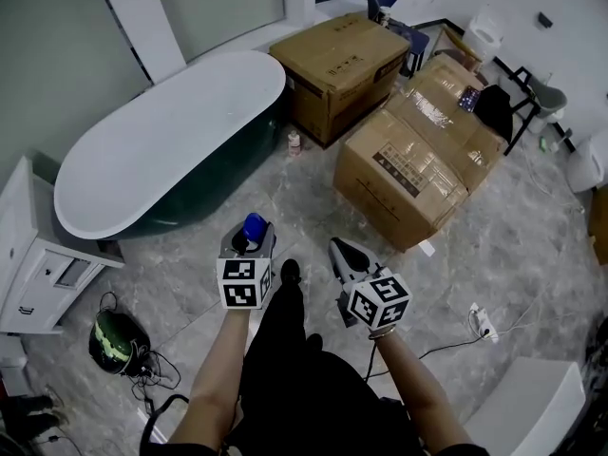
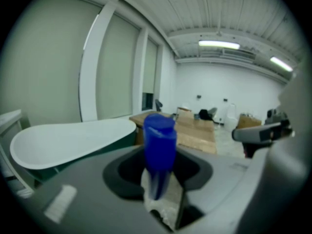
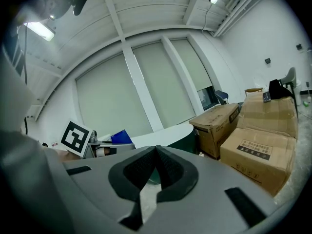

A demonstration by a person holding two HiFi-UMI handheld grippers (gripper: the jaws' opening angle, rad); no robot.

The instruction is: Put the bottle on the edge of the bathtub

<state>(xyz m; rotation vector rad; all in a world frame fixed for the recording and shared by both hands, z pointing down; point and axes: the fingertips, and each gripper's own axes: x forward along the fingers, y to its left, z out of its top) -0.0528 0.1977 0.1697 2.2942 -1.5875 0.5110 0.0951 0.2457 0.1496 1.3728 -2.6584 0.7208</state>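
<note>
A bottle with a blue cap point(image 1: 254, 226) stands upright between the jaws of my left gripper point(image 1: 249, 236), which is shut on it at about waist height over the floor. In the left gripper view the blue bottle point(image 2: 159, 145) rises out of the left gripper point(image 2: 158, 182). The white bathtub point(image 1: 171, 126) with a dark outer shell lies ahead and to the left, well apart from the bottle; its rim point(image 2: 68, 139) is bare. My right gripper point(image 1: 346, 254) hangs beside the left one, shut with nothing in it point(image 3: 156, 152).
Large cardboard boxes point(image 1: 339, 63) point(image 1: 418, 164) stand ahead and to the right. A small bottle point(image 1: 294, 142) sits on the floor by the tub's end. A white cabinet point(image 1: 38, 255), a helmet point(image 1: 115, 341) with cables and a power strip point(image 1: 483, 323) lie nearby.
</note>
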